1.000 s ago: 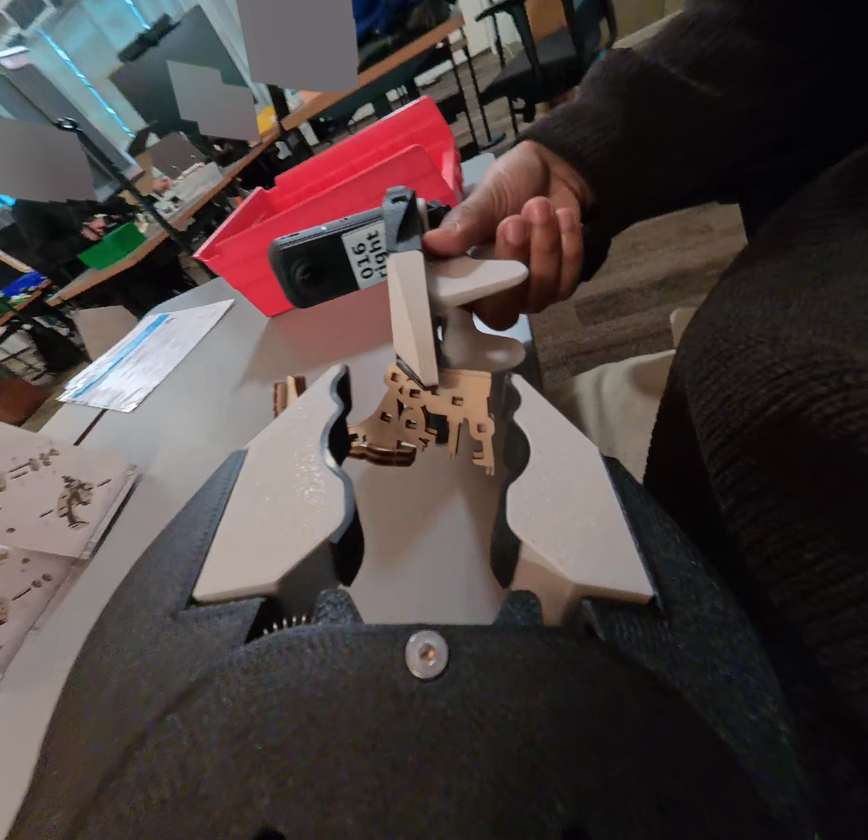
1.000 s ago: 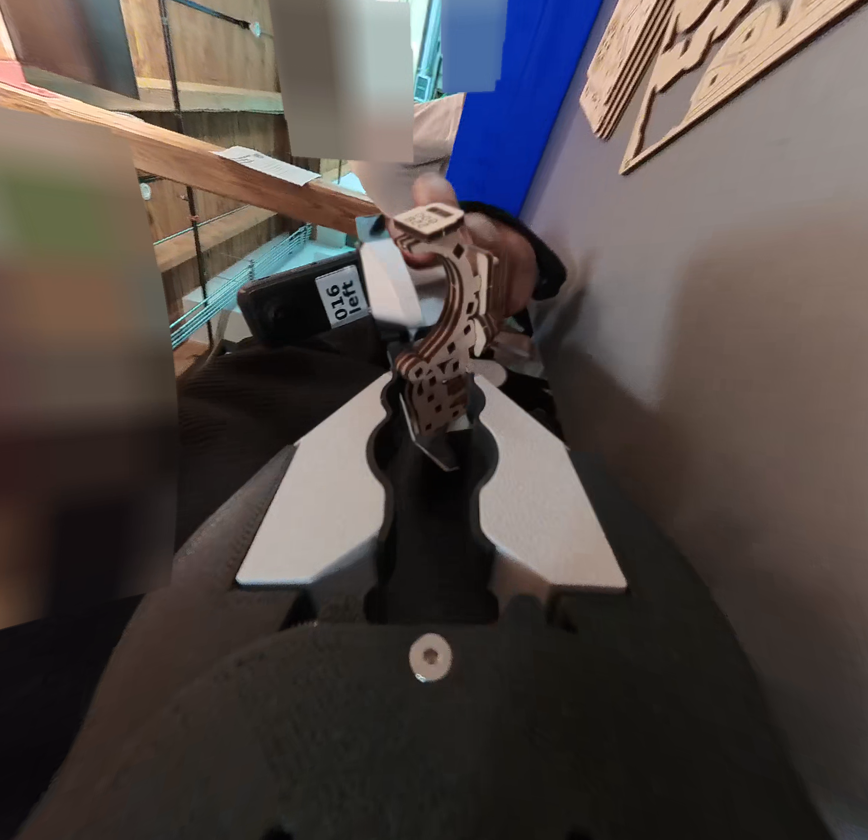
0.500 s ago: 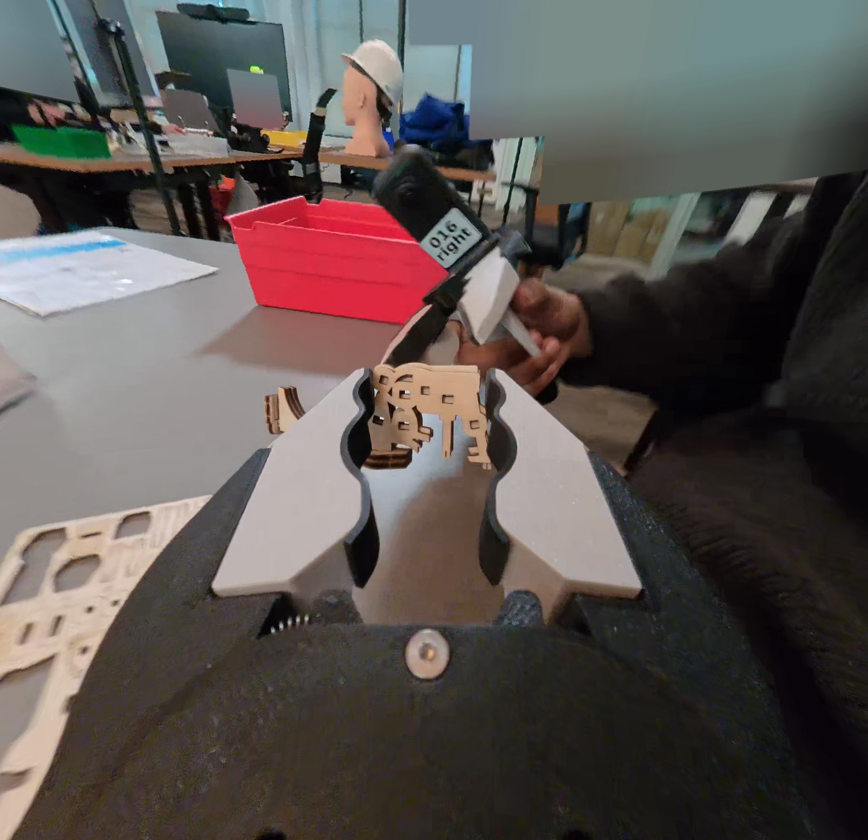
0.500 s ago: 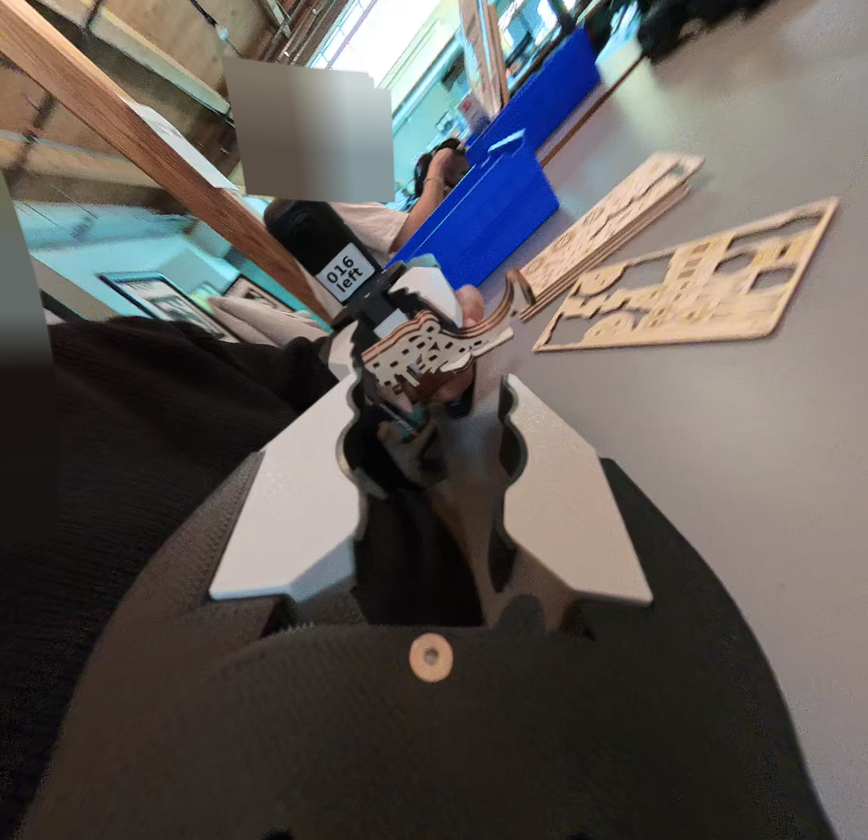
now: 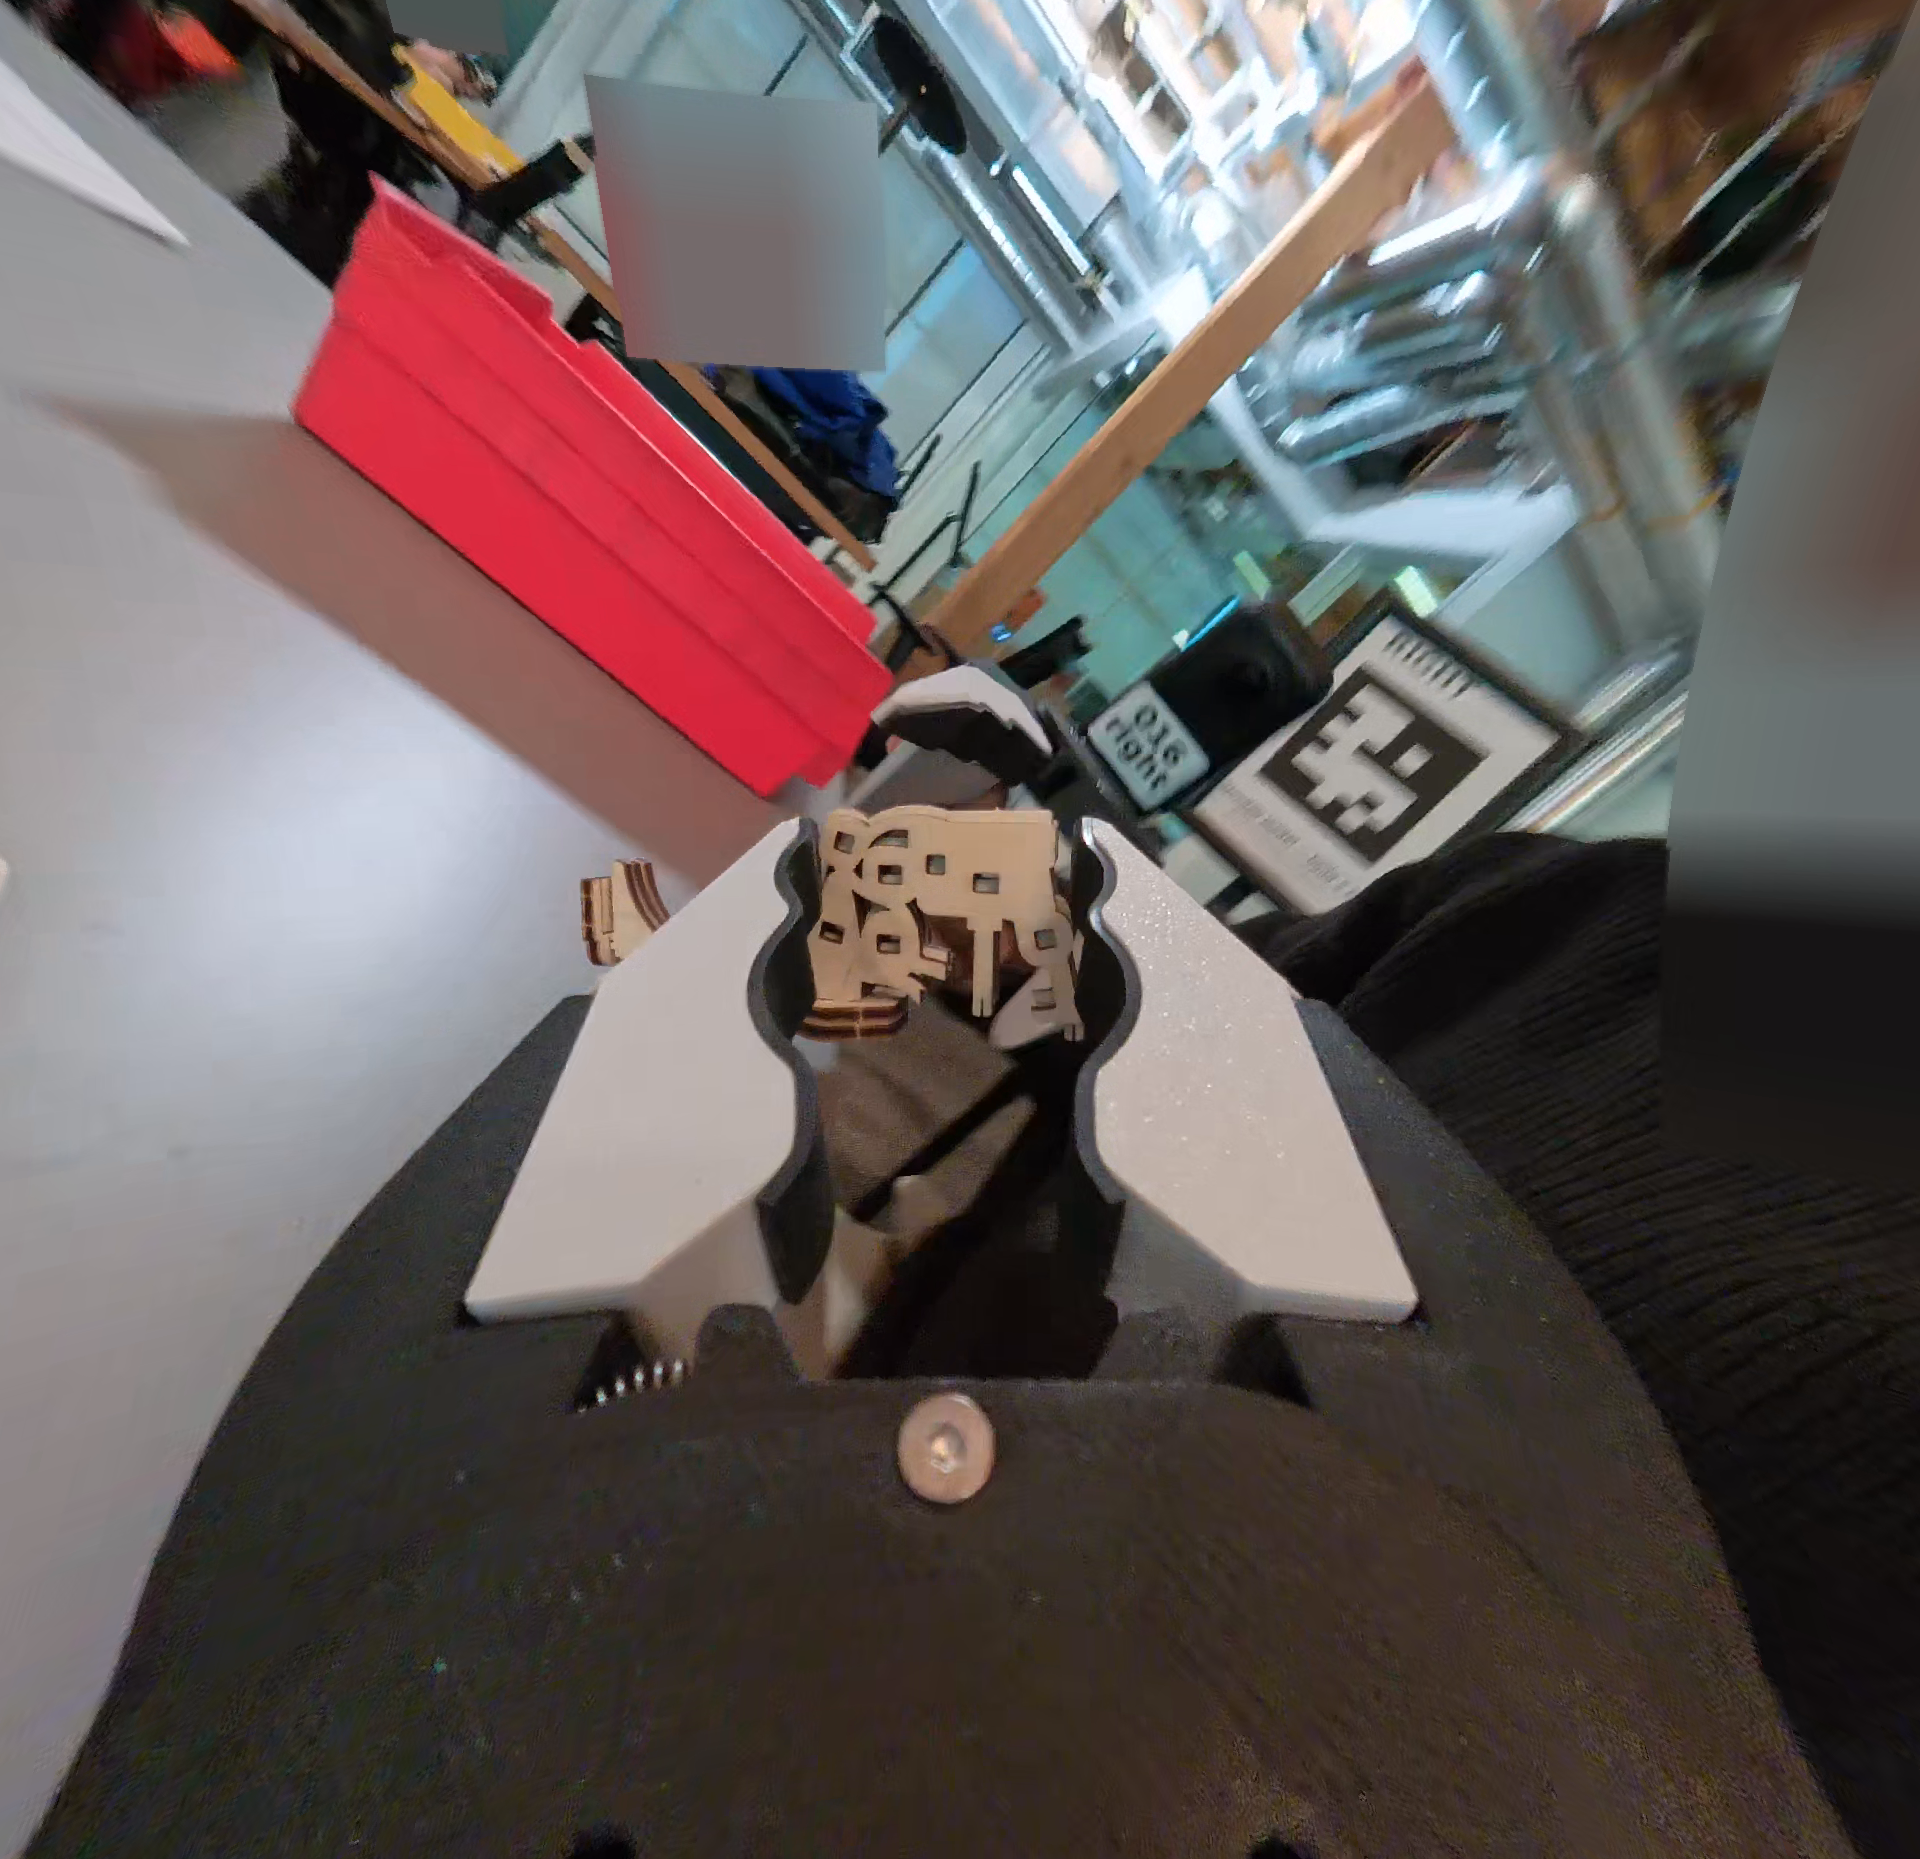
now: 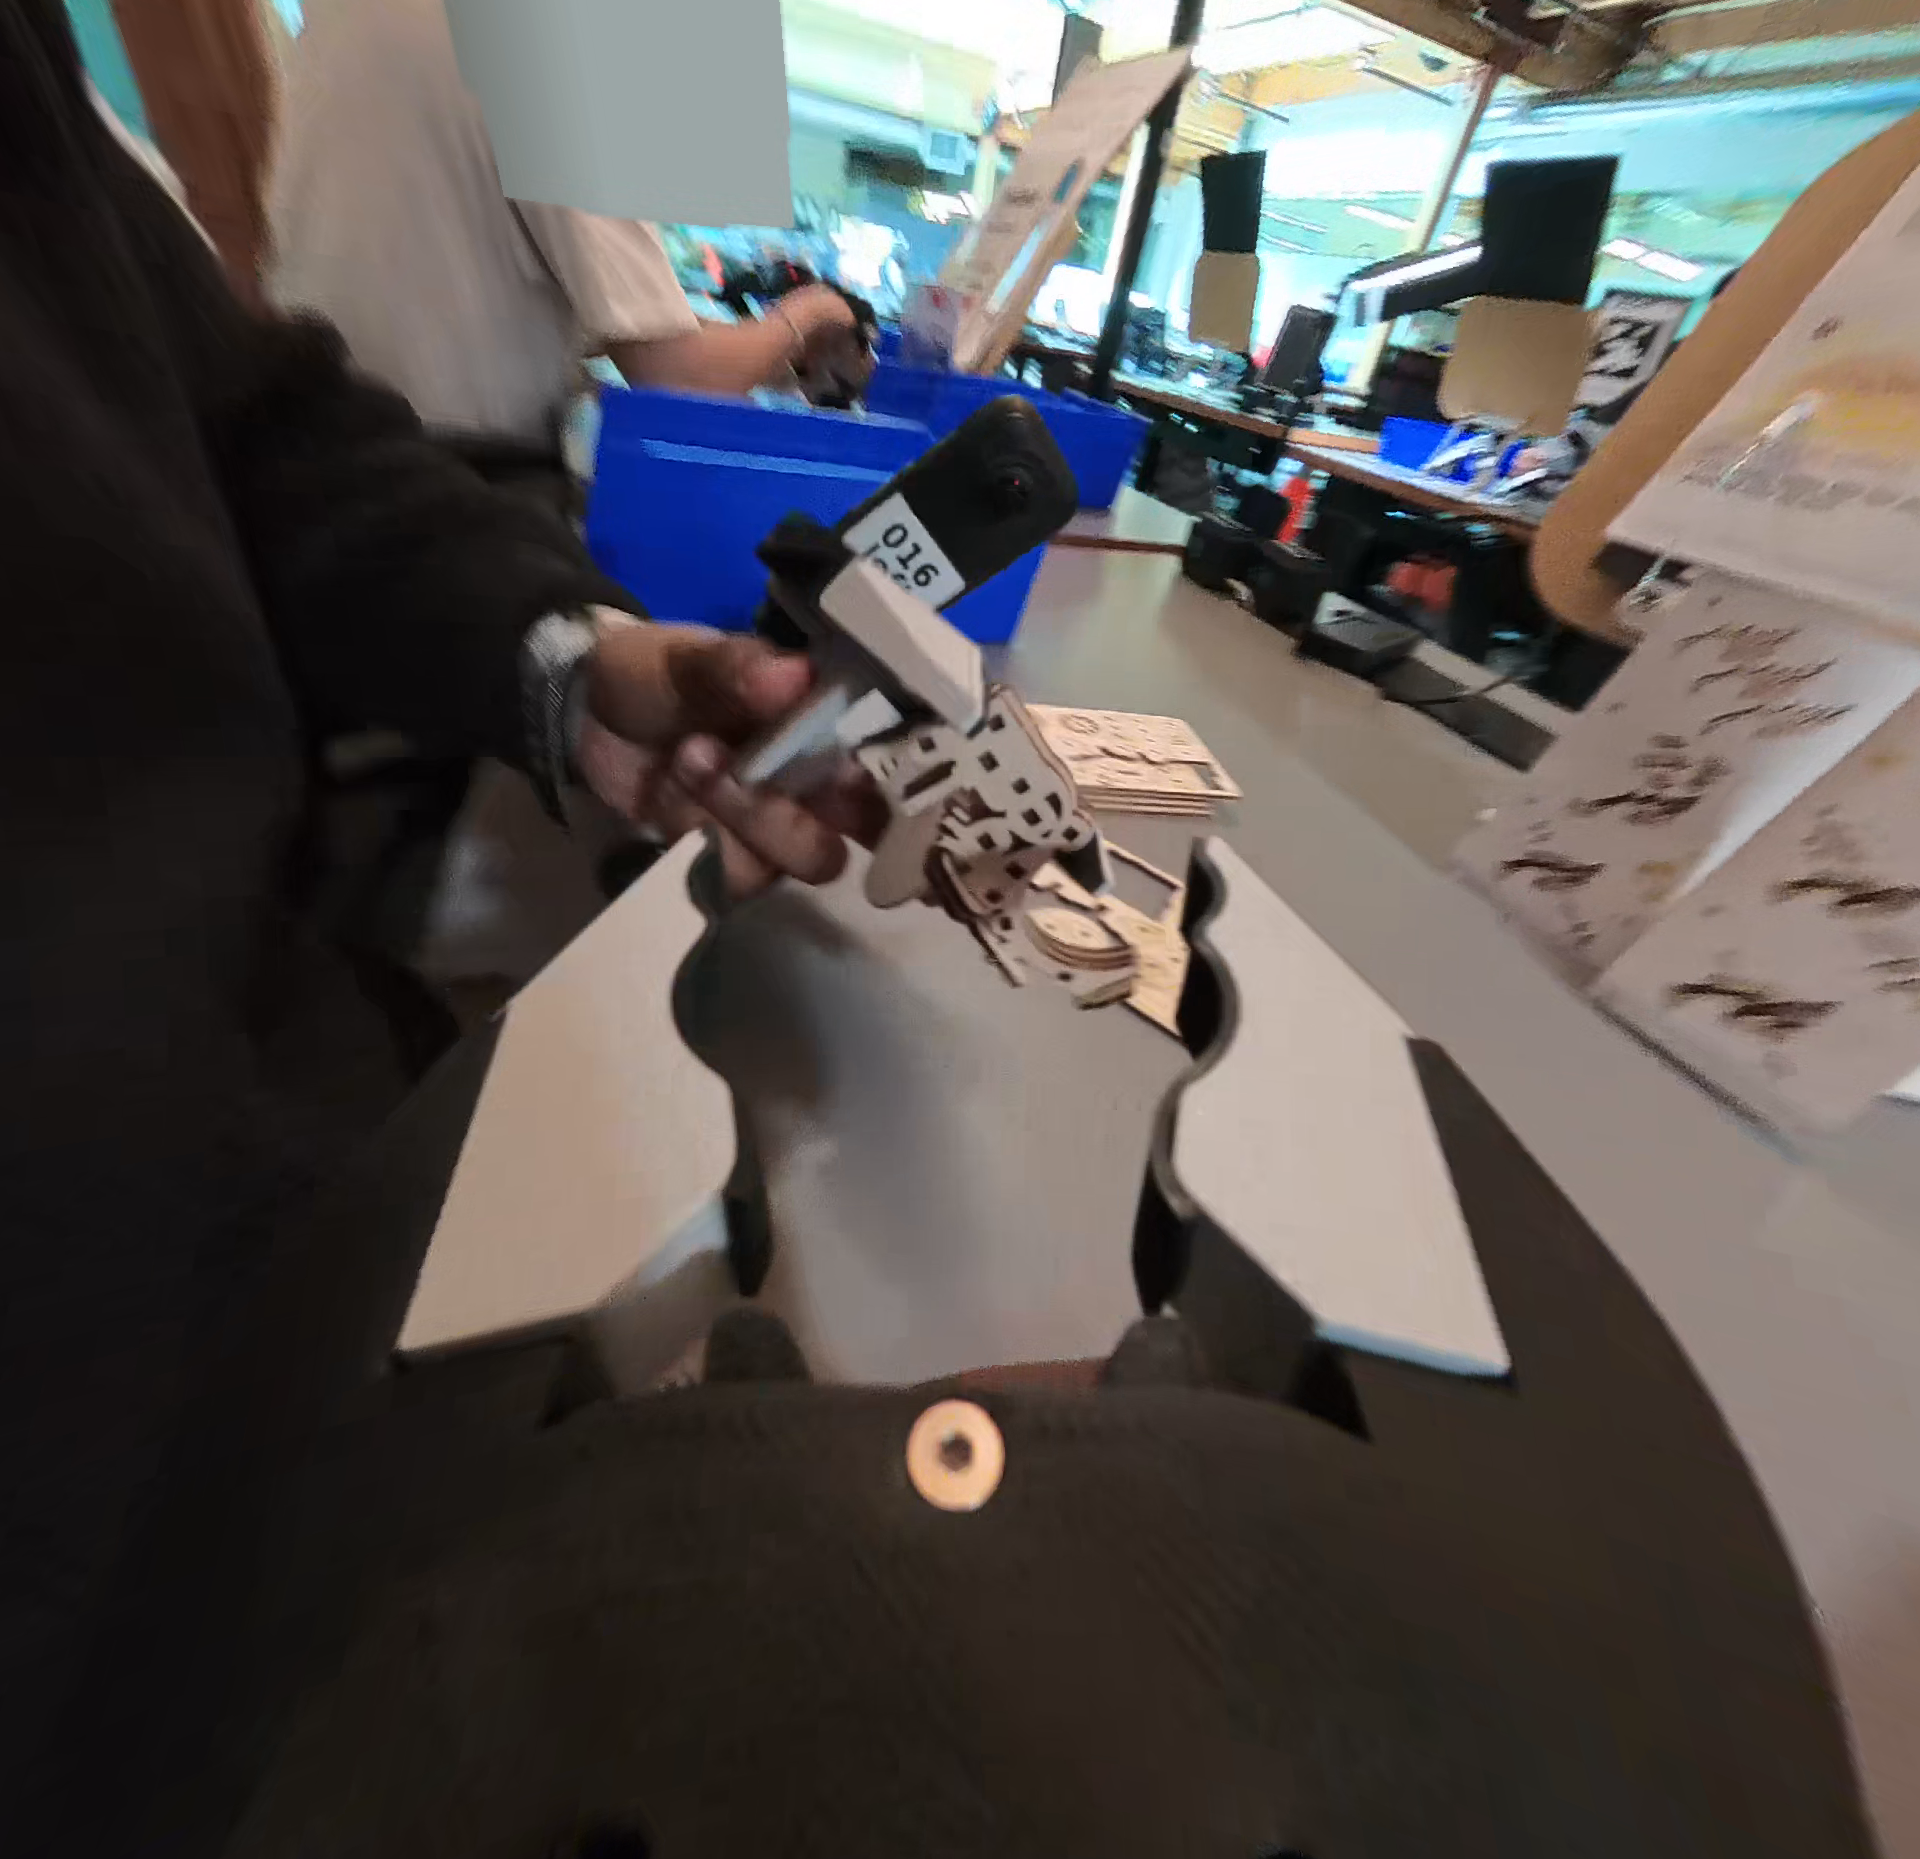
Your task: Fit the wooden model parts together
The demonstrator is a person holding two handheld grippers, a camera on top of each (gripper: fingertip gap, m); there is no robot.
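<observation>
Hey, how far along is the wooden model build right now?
Partly built: several slotted plywood pieces already sit joined as one wooden model assembly. In hand: the left gripper is shut on it, held above the grey table. The right gripper is open and empty. Left to do: a small curved wooden piece and a stack of part sheets lie unused.

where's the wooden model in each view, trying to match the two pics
Left wrist view: the wooden model sits at centre, gripped between the tips of the left gripper, just below the corner of the red bin.
Right wrist view: the wooden model is just above centre, hanging from the far left gripper, between the open jaws of the right gripper.
Shared landmark: the grey table.
</observation>
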